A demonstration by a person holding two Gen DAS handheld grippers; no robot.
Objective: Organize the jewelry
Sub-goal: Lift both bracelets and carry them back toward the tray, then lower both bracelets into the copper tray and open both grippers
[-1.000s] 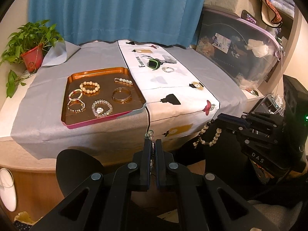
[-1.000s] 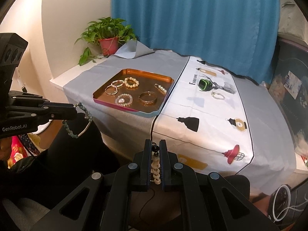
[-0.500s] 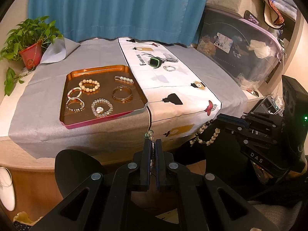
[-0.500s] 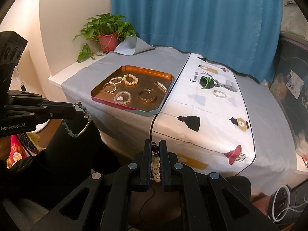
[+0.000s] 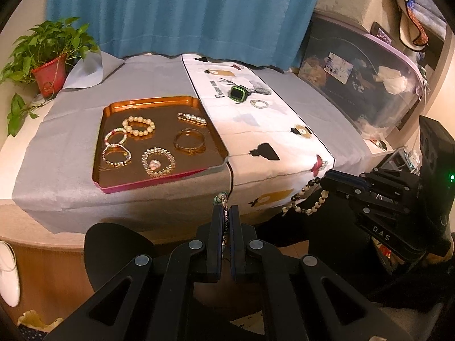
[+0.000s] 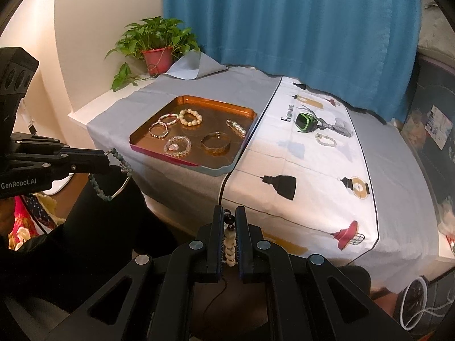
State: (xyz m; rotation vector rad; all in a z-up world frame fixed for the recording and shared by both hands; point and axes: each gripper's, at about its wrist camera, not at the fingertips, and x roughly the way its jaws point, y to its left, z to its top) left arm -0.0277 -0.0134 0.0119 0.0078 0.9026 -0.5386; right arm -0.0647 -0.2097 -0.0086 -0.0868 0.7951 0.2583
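An orange tray (image 5: 108,108) (image 6: 182,98) with several bracelets and a pearl hair clip (image 5: 192,118) sits on the grey cloth. My left gripper (image 5: 226,209) (image 6: 106,160) is shut on a green-beaded bracelet (image 6: 112,177) (image 5: 223,199), held in front of the table's near edge. My right gripper (image 6: 230,209) (image 5: 324,180) is shut on a cream and black bead bracelet (image 5: 305,199) (image 6: 229,241), also short of the table. A green watch (image 5: 237,93) (image 6: 304,122) and a small clear bead bracelet (image 5: 259,103) (image 6: 325,139) lie on the white printed cloth (image 5: 270,130).
A potted plant (image 5: 48,56) (image 6: 156,51) stands at the table's far left corner by the blue curtain (image 5: 182,11). A clear storage box (image 5: 364,79) borders the right side. A person's dark-clothed legs (image 6: 93,227) sit below the grippers.
Both views have shifted only slightly; the table sits a little lower in the left wrist frame. Both grippers stay shut on their bracelets.
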